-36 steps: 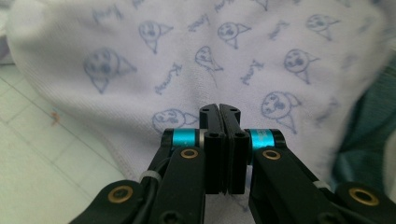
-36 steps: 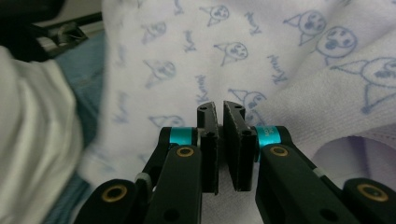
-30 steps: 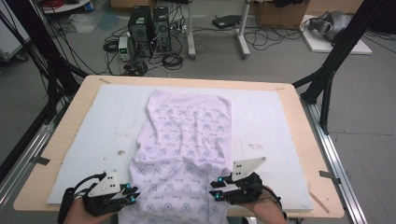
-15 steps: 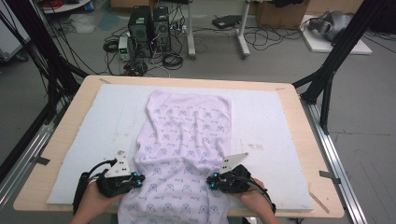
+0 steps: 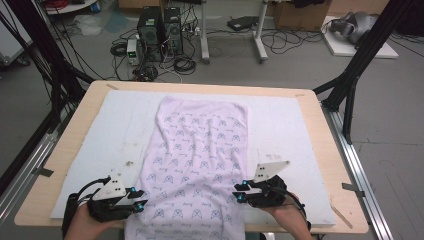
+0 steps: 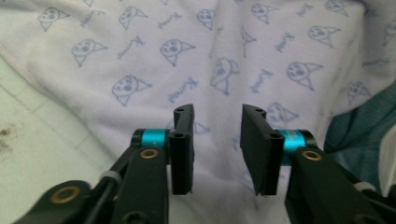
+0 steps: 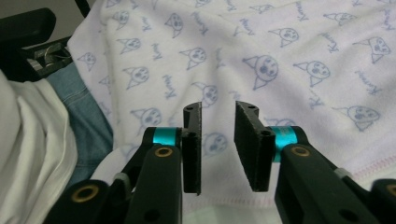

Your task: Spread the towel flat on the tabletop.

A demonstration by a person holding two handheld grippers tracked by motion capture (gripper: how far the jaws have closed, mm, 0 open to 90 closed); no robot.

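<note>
A soft white towel [image 5: 197, 165] lies in front of me, long and roughly rectangular. It is printed all over with small pale blue cat-like faces and short words. Its cloth looks fleecy, with gentle wrinkles in the middle and a thin stitched hem along the side. The far end lies flat near the middle of the desk [image 5: 320, 125]. The near end hangs over the edge on my side.

My left gripper [image 5: 140, 199] is at the left side of the towel near the desk's front edge. In the left gripper view its black flat fingers [image 6: 183, 144] stand apart with a clear gap, holding nothing, and the printed cloth is just beyond them. My right gripper [image 5: 240, 192] is at the right side of the towel, and its fingers [image 7: 193, 144] are also spread and empty over the cloth, close to the hem. Each gripper has a turquoise ring behind the fingers, brass-coloured pivots and a grey three-cornered plate on top.

The desk has a light wooden top covered by a white mat [image 5: 110, 125] with some small dark stains on its left part. Black frame legs stand at both sides. Behind the desk the floor [image 5: 300, 65] is grey, with two dark computer towers [image 5: 160, 32], many loose black cables [image 5: 280, 42] and white legs of another table.

In the right gripper view I see blue denim and white fabric at the left.
</note>
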